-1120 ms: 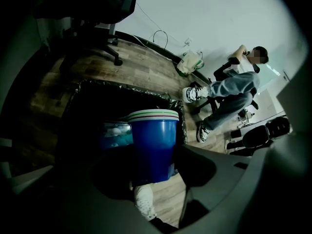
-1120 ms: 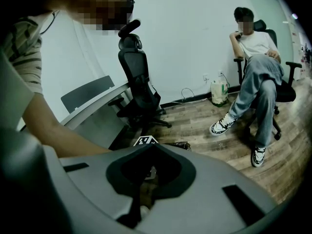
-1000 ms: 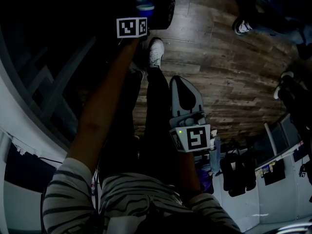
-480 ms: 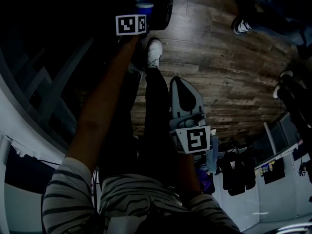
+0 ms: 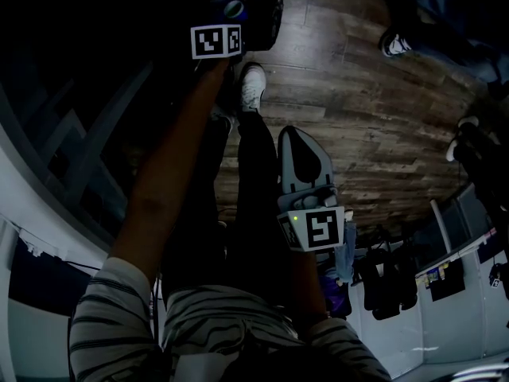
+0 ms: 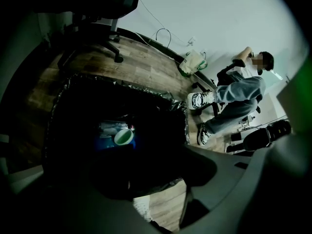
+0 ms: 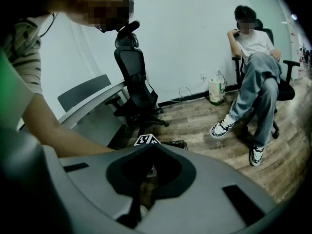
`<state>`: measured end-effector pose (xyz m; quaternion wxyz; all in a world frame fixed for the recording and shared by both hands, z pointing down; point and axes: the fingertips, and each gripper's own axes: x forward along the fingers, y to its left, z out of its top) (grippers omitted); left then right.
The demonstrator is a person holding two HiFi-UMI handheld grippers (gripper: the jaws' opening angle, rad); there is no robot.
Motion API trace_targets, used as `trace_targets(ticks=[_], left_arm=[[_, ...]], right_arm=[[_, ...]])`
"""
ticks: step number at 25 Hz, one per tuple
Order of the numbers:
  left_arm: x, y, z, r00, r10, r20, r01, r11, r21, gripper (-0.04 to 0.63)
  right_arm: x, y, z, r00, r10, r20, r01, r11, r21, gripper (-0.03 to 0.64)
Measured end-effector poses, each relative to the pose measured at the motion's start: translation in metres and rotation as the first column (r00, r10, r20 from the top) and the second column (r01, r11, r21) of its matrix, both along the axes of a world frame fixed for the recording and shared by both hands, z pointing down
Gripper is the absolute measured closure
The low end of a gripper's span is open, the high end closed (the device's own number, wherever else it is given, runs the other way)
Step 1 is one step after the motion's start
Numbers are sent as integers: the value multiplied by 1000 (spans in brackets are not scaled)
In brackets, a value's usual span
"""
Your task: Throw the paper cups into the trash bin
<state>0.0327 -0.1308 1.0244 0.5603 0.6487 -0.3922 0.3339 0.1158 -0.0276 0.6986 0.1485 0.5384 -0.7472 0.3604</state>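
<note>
Left gripper view: the left gripper (image 6: pixel 126 177) has its jaws spread wide and they have just been opening further. Nothing is pressed between them. The paper cup (image 6: pixel 124 137), blue outside with a pale green-tinted mouth, shows through the gap but sits loose below, well inside the trash bin (image 6: pixel 163 99). Whether it is dropping or already lying on the pale litter beside it cannot be told. The bin's crinkled black liner (image 6: pixel 58 94) rings the opening, and the gripper hangs directly over it. The right gripper (image 7: pixel 148 150) is closed tip to tip on nothing, held back near the person's body and well apart from the bin. The likely trouble from here is in pulling out: a wide jaw could snag the liner's loose edge and drag it, or the cup, over the rim. The person's white shoe (image 5: pixel 254 86) stands just beside the bin, so a careless step could knock it. No brand or lettering can be read. The marker cube (image 5: pixel 216 41) carries only black-and-white squares, and the print on the bag by the wall (image 6: pixel 194 62) is too small to make out.
</note>
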Motion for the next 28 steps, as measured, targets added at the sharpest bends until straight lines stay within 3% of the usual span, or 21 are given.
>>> trace_targets(ticks=[13,28], left_arm=[[-1,-1,-12,1000,-22,17,21,999,30,337],[-6,4,-103,999,-39,30,36,994,101,435]], right_arm=[[0,-8,4,1000,-1,-7,1,1000,13,600],[6,-7,-66,999,-29,-36,32,994,104,600]])
